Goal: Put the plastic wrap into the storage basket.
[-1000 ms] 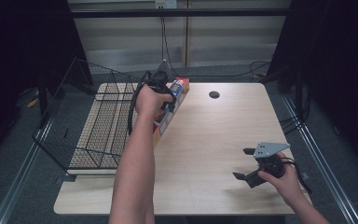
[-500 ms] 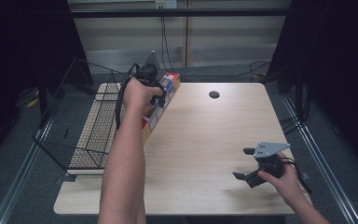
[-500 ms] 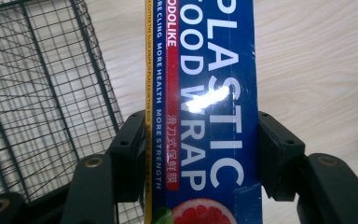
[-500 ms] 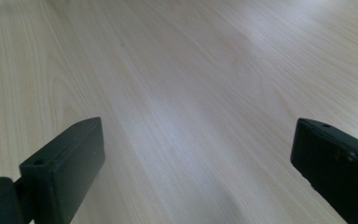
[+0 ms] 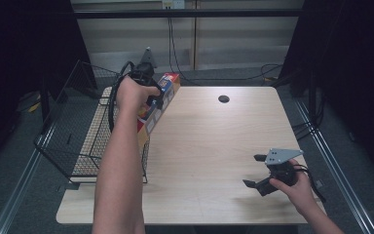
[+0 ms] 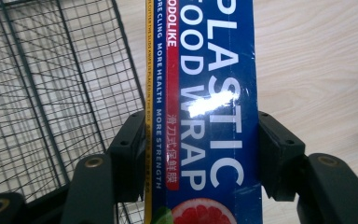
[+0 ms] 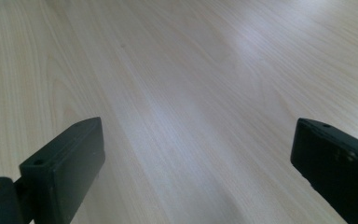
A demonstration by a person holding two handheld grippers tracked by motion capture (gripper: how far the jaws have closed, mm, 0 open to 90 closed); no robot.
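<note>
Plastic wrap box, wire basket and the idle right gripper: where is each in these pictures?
plastic wrap box (image 6: 209, 116), left gripper view, on its blue printed face between the jaws.
wire basket (image 5: 73, 146), high view, on its front mesh wall.
right gripper (image 5: 257, 170), high view, midway between its open fingertips.

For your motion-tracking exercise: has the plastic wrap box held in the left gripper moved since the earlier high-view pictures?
Yes. The plastic wrap box, clamped in the left gripper, has shifted leftward, away from the table's dark hole and toward the wire basket.
</note>
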